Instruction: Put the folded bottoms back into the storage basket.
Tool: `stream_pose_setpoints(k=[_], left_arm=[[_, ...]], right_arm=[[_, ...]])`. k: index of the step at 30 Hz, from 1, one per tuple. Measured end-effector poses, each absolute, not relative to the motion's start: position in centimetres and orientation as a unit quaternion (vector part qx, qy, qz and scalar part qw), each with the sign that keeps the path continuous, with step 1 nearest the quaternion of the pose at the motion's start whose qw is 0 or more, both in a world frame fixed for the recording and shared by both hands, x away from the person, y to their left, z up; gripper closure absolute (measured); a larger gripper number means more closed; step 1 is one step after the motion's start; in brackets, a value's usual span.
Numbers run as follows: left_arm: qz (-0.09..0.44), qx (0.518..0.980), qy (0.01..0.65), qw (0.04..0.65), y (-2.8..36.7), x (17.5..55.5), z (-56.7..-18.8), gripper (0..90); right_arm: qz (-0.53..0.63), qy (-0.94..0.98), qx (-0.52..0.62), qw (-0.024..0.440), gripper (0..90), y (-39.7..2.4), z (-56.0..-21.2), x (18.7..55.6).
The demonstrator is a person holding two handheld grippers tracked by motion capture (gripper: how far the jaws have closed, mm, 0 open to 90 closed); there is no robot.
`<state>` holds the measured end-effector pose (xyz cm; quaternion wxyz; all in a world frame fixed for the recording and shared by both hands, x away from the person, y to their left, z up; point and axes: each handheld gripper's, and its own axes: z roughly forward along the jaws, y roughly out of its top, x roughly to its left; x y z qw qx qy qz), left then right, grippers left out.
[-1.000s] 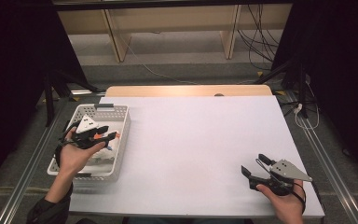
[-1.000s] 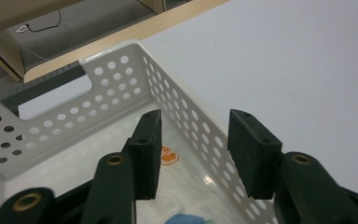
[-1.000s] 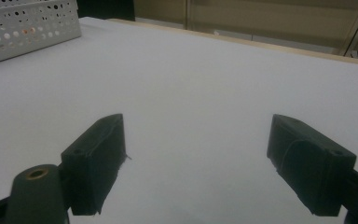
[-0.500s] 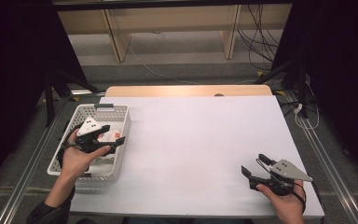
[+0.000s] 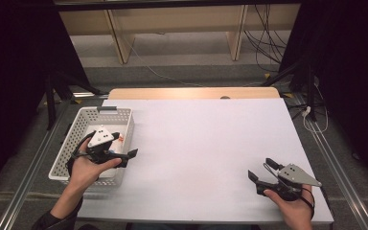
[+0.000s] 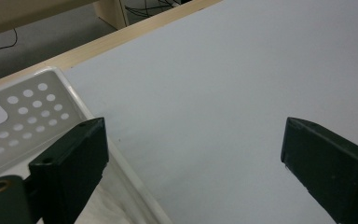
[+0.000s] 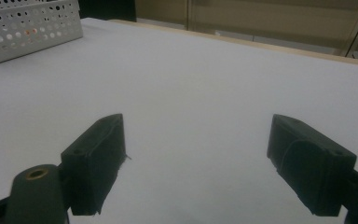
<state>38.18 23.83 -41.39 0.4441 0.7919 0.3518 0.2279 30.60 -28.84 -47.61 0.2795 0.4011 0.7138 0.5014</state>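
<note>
Even overhead light, dark surroundings; near fingers (image 7: 95, 163) soft, shadows faint.

A dim room with a white counter on a grey floor.

The counter (image 5: 206, 148) has a white top with a pale wood strip (image 5: 194, 93) along its far edge. Beyond it the grey floor (image 5: 182, 62) runs to a light wooden shelf unit (image 5: 172, 24) with upright legs. Black cables (image 5: 263, 33) hang and trail over the floor at the far right, and one thin cable (image 5: 158, 72) crosses the floor toward the middle. Dark curtains (image 5: 19, 52) close in both sides. Metal rails (image 5: 335, 167) run along the floor at the left and right of the counter. Black stand legs (image 5: 57, 91) rest on the floor at the left.
</note>
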Motion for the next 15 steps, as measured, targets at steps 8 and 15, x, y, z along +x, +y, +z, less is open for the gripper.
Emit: stream_pose_setpoints(k=[8, 15], left_arm=[[0.226, 0.799, 0.343, 0.44, 23.1, 37.58, -41.79, 5.8], [0.228, 0.802, 0.34, 0.434, 22.93, 37.6, -41.89, 6.3]], right_arm=[[0.501, 0.714, 0.401, 0.28, 19.9, -28.83, -47.62, 30.59], [0.499, 0.715, 0.401, 0.28, 19.9, -28.84, -47.57, 30.57]])
